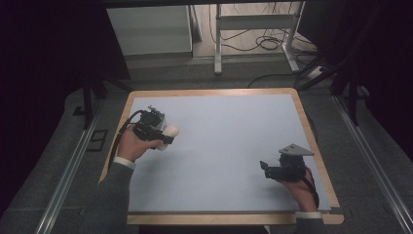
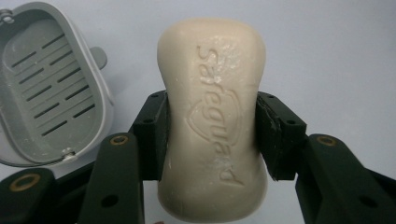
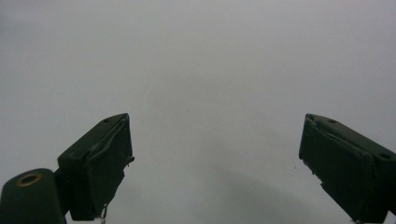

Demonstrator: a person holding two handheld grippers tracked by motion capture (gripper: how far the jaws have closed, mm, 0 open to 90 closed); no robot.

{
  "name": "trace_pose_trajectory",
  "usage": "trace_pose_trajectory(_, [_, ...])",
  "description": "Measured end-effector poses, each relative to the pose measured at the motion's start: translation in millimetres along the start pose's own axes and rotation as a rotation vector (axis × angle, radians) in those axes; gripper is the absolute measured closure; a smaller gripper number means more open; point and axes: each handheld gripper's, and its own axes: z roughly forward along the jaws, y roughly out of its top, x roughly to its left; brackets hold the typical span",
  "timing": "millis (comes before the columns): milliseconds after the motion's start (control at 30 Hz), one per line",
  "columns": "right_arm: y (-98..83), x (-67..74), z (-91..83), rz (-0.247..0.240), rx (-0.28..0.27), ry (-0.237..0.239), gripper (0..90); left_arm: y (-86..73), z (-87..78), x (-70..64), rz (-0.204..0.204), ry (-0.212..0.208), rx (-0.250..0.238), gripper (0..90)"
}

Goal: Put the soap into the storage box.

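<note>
Pale blue worktop (image 1: 229,146) with a wooden rim, dark floor all round, desk legs and loose cables at the back — pretty bare setup. Far left in the left gripper view sat a grey soap dish (image 2: 51,88), slotted tray, nothing in it, lying flat on the worktop. Just beside it, in the air, was the soap bar (image 2: 212,116), cream coloured with a stamped logo, and the left claw (image 2: 212,135) was clamped on its narrow waist, one pad on each long side. From the high view the left claw (image 1: 157,130) was out near the left edge with the white bar (image 1: 170,130) poking past it.

Over on the right, the right claw (image 1: 275,170) was parked low near the right edge, and in its own view its jaws were spread wide on nothing but worktop.

Where I reckoned it could go sideways: soap is slick and rounded, and the pads only caught a short band in the middle. Any tilt or jerk and it might have pivoted or squirted out. The dish looked light too, so a bar coming in crooked could have clipped the rim and shoved or flipped it, since the right claw wasn't steadying it.
</note>
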Motion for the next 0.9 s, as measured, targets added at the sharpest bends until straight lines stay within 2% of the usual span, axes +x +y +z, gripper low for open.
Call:
trace_pose_trajectory(333, [0.0,2.5,1.9,-0.011,0.007,-0.001,9.6,2.7,-5.9,16.4,-0.043,-0.006,-0.009,49.4])
trace_pose_trajectory(467, [0.9,3.4,2.5,-0.003,0.006,0.016,9.6,5.8,-12.2,18.0,-0.041,-0.003,-0.019,49.4])
trace_pose_trajectory(700, [1.2,7.7,4.2,-0.016,0.009,0.021,9.6,11.6,-14.4,26.5,-0.056,0.017,-0.007,49.4])
trace_pose_trajectory(900, [1.0,5.0,2.9,-0.014,0.002,0.014,9.6,14.8,-11.2,39.4,-0.079,0.024,0.012,49.4])
